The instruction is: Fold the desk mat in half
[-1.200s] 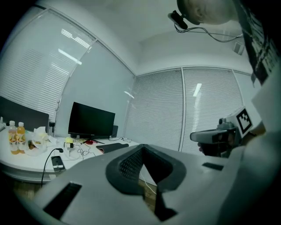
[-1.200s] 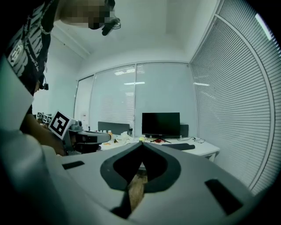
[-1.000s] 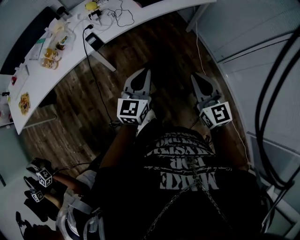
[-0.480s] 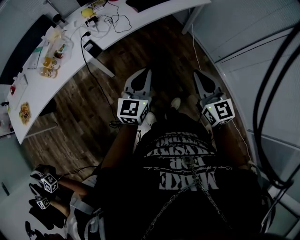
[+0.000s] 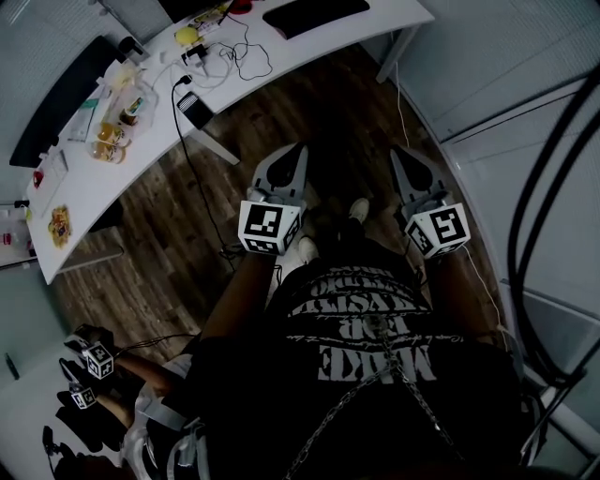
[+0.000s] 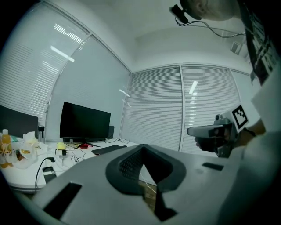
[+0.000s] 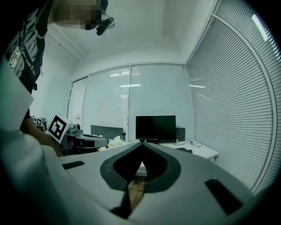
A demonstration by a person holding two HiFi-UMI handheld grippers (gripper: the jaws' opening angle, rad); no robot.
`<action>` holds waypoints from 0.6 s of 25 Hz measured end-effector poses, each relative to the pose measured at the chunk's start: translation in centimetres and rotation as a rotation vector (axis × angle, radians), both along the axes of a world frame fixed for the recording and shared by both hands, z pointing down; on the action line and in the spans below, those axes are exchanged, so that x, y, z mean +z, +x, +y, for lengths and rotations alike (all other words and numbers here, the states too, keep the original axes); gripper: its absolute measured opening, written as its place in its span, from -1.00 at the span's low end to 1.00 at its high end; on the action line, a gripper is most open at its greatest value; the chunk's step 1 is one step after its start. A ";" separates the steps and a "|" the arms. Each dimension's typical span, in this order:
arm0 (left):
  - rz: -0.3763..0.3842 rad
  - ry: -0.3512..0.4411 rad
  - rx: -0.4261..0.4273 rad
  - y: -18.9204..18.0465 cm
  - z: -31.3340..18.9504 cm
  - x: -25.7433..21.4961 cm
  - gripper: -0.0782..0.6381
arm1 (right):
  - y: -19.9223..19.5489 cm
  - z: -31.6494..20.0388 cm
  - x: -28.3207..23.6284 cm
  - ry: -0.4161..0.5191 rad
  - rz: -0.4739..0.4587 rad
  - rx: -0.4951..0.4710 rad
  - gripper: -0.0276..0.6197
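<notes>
Both tongs are clenched shut with nothing in them. The left gripper (image 5: 296,150) and the right gripper (image 5: 399,152) stick out side by side in front of the person, above the brown wood floor (image 5: 281,103). Each gripper's own view shows its two jaws meeting at a point, with only air past the tips. The head view looks down, so it alone shows the floor, the person's black shirt (image 5: 366,319) with white print, a light shoe (image 5: 359,208) and the top of the long white desk (image 5: 84,183). Near the far right end of that desk lies a dark flat thing that looks like the desk mat (image 5: 314,14), well apart from both grippers. The same view shows loose cables (image 5: 246,52) and drink bottles (image 5: 114,141) on the desk, and two more marker cubes (image 5: 94,361) low at the left edge. The gripper views look level, so they show things the head view does not: a black monitor (image 6: 85,121) standing up on the desk, and tall window blinds (image 6: 153,110) behind it. The left gripper view shows the right gripper off to its right. The right gripper view shows the left gripper at its left.
</notes>
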State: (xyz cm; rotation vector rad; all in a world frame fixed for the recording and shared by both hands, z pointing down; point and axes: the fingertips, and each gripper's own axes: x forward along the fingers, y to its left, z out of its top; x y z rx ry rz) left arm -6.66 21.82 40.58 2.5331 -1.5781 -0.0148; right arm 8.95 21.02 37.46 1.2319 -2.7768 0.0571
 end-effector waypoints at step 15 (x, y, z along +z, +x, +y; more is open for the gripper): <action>-0.039 0.046 -0.134 5.0 -12.3 -1.6 -0.77 | 6.3 -12.8 0.1 0.005 -0.012 -0.054 -0.92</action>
